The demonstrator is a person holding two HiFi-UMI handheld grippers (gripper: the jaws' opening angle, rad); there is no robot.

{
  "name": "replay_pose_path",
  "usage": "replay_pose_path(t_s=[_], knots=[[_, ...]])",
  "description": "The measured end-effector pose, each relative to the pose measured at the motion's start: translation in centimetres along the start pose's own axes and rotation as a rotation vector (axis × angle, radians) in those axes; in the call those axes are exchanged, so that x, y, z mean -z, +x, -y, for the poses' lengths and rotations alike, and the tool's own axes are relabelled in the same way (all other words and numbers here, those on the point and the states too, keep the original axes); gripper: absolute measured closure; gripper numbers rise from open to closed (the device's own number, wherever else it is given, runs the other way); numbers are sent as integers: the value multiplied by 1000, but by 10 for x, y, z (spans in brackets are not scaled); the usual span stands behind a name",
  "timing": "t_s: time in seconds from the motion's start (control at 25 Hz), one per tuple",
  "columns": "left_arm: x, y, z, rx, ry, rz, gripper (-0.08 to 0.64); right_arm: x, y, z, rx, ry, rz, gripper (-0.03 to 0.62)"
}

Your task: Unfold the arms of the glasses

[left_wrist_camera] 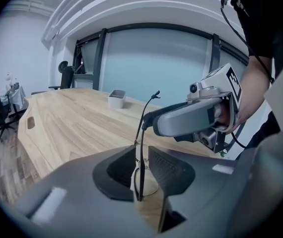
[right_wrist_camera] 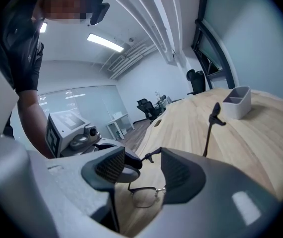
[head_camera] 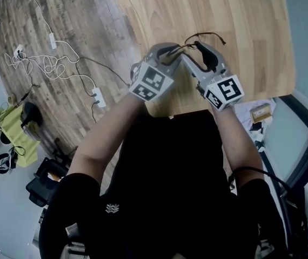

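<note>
Head view looks down on a pale wooden worktop (head_camera: 251, 36). The left gripper (head_camera: 169, 51) and the right gripper (head_camera: 198, 48) meet tip to tip at the upper middle of the frame. The glasses (head_camera: 211, 35) sit at that meeting point as thin dark wire, one arm reaching out toward the upper right.

Left gripper view has the glasses (left_wrist_camera: 149, 185) standing edge-on between its own jaws at the lower middle of the frame. The jaws are drawn in narrow and hold the frame, with a lens showing just below the pads. One glasses arm (left_wrist_camera: 149, 103) rises from the frame toward the centre, its tip free in the air. The right gripper (left_wrist_camera: 149, 122) comes in from the right edge, and its tip overlaps that raised arm. A small white tray (left_wrist_camera: 116, 98) stands on the worktop far behind.

Right gripper view shows its own jaws standing apart at the lower middle. The tip of the left gripper (right_wrist_camera: 126, 165) pokes in between them from the left. A lens of the glasses (right_wrist_camera: 144, 197) hangs just below the gap. A short dark end of the frame lies against the right-hand jaw, while the raised arm (right_wrist_camera: 210, 133) stands outside that jaw, right of centre.
</note>
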State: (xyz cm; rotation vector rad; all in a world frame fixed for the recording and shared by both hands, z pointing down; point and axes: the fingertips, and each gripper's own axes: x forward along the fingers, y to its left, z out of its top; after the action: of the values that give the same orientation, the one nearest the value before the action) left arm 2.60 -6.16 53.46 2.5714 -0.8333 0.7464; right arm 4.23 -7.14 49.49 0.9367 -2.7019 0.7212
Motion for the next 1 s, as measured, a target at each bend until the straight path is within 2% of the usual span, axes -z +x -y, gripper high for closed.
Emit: replay_pose_path(t_s=[0.48, 0.68, 1.0], knots=[[-5, -43, -8, -85, -21, 39, 474, -9, -5, -21, -48, -57, -10, 373], [-3, -74, -8, -125, -32, 63, 474, -13, -2, -46, -66, -67, -5, 373], [3, -102, -26, -217, -69, 84, 474, -15, -3, -62, -92, -89, -14, 373]])
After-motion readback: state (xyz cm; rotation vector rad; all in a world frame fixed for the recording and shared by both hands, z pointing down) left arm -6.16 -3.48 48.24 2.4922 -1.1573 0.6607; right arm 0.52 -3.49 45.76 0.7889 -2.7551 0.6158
